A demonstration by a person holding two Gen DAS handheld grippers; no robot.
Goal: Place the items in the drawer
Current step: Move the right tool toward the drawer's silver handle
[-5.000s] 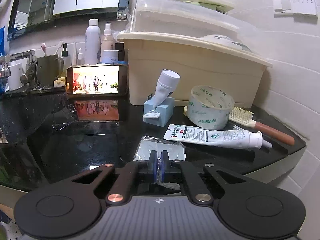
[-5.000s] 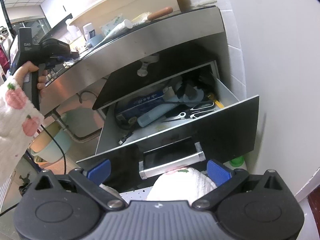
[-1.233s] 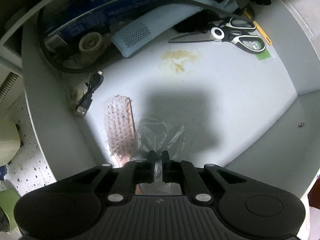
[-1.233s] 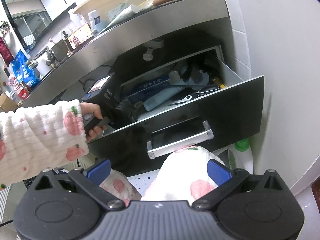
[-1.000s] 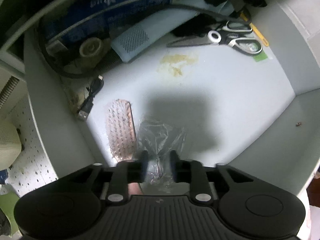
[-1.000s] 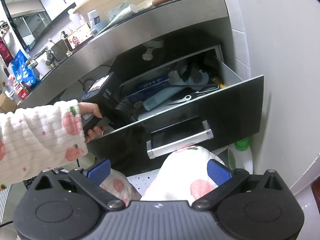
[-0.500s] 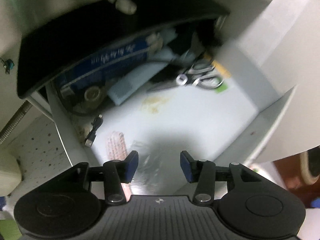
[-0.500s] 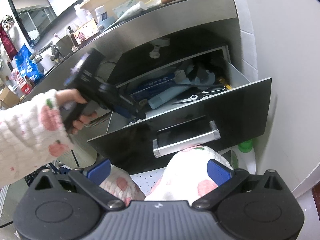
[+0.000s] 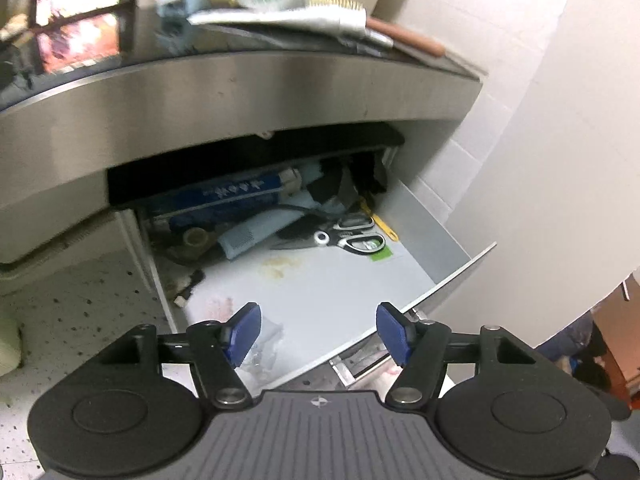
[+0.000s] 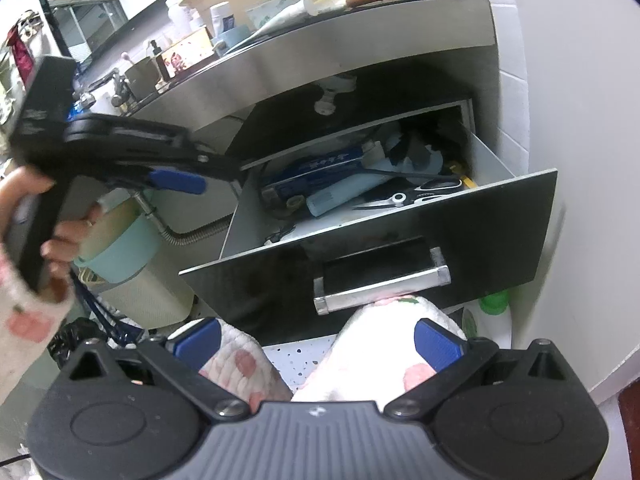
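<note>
Your left gripper (image 9: 318, 330) fingers are opening with nothing between them, the clear plastic packet (image 9: 262, 344) lies in the open drawer (image 9: 448, 240), your right gripper (image 10: 316, 338) fingers stand wide and empty, and toothpaste (image 9: 280, 18) and brush (image 9: 400, 34) wait on the worktop (image 9: 240, 80).

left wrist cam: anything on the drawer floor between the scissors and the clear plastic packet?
Only a yellowish stain. Otherwise bare drawer floor between scissors and clear plastic packet, in the left wrist view.
</note>
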